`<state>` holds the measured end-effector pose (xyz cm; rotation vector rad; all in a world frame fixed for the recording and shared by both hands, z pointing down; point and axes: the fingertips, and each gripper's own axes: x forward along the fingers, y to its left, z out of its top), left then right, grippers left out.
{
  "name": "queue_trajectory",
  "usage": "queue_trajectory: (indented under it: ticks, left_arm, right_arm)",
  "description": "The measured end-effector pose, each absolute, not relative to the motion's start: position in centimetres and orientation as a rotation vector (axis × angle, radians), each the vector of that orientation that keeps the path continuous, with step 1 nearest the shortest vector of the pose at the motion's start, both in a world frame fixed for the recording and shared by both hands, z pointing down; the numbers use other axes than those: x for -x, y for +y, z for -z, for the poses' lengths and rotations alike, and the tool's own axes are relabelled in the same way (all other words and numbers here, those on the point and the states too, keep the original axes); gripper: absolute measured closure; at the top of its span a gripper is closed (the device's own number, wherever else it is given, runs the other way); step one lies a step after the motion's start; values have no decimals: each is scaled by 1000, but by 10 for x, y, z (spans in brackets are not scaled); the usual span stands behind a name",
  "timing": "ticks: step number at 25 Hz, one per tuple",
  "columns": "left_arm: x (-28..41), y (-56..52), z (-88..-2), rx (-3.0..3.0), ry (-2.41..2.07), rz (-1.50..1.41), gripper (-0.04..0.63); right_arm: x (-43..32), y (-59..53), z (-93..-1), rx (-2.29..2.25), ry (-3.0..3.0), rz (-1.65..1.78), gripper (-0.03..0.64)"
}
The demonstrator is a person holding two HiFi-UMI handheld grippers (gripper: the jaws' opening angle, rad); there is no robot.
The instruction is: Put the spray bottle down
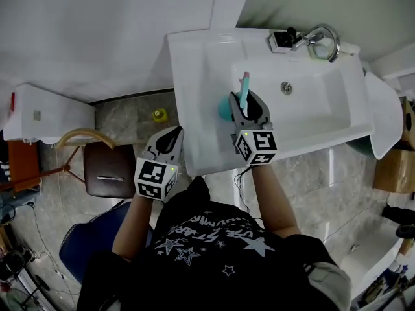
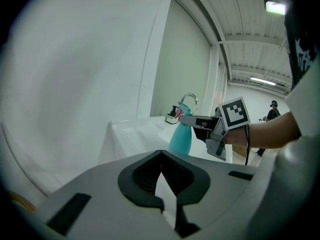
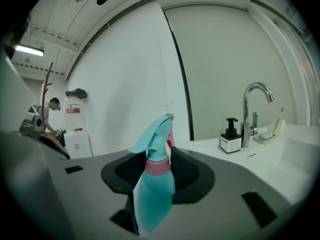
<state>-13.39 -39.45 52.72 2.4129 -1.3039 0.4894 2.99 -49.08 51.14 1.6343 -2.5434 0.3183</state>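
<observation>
Grey right gripper (image 1: 244,98): jaws partly spread and clamped on the spray bottle (image 3: 154,184), with the pads against its body below the pink collar.
Left gripper (image 1: 174,135): jaws drawn together at the tips, nothing between them. It sits off the front left corner of the sink, apart from the bottle.
Spray bottle: teal body, pink collar, teal head. It stands upright in the right gripper over the left part of the sink, beside the basin. Whether its base touches the sink cannot be told.
Sink (image 1: 193,102): white, set against a white wall (image 1: 97,31).
Tap (image 3: 254,106): chrome, curved, at the back rim of the sink.
Soap dispenser (image 3: 230,136): black pump and white label, just beside the tap.
Stool (image 1: 110,170): brown seat, on the floor left of the sink, near the left gripper.
Floor (image 1: 130,118): grey stone tiles. A small yellow object (image 1: 159,115) lies close to the sink's left side.
</observation>
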Motion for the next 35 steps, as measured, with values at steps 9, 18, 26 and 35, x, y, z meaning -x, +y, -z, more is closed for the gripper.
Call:
queue_trajectory:
  ticks: [9,18,26,35]
  left_arm:
    - [131,-392,-528,-2431,-1269,-483,580]
    - [131,-382,-516,-2454,-1281,-484,580]
    - [105,-333,-488,-2480,-1331,-450,580]
    - [65,-261,-458,-2491,-1433,-394,580]
  right_arm:
    - [-29,-483,-514,-1628,-2513,-318,448]
    - [-30,-460,-512,-1589,-2483,-323,371]
    - [-63,-406,-491,-1612,-2508,-300,360]
    - [-129,-323,-446,-1666,-2545,-265,445]
